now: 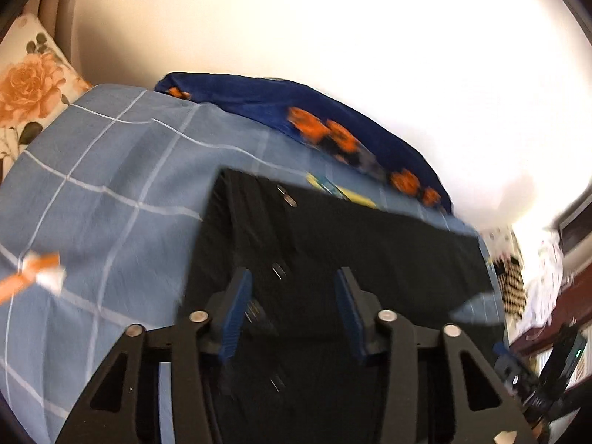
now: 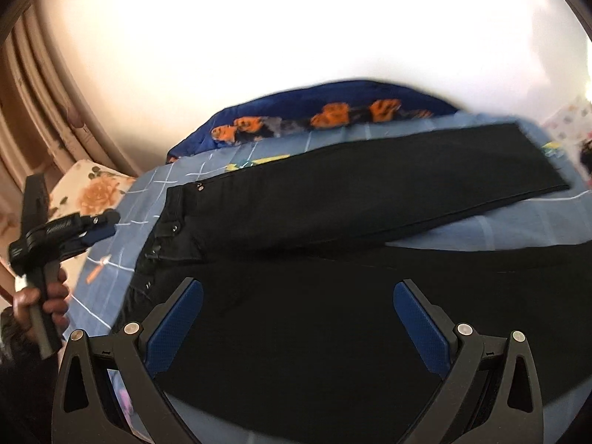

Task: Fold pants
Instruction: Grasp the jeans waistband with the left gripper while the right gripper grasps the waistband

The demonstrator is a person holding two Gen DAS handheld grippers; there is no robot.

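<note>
Your black denim pants [image 2: 333,203] lie flat on the light-blue checked bedsheet [image 1: 92,185], waistband toward the orange-rose floral pillow [image 1: 29,85], one leg angled over the other. Your left gripper [image 1: 294,310] hangs above the waistband, blue pads partly apart, gripping nothing. Your right gripper [image 2: 298,327] sits wide open over the lower leg, empty. A dark-blue orange-patterned blanket [image 2: 333,111] lies behind.

Two hand-held grippers share one build: black angular linkage arms with triangular cut-outs, round silver pivot bolts, and blue textured pads [image 2: 174,329] lining each finger. The left gripper [image 2: 98,227], seen at far left from the right gripper [image 2: 298,327], rides on a black handle gripped by a hand [image 2: 40,305]; its markings are apparently too blurred to read.
</note>
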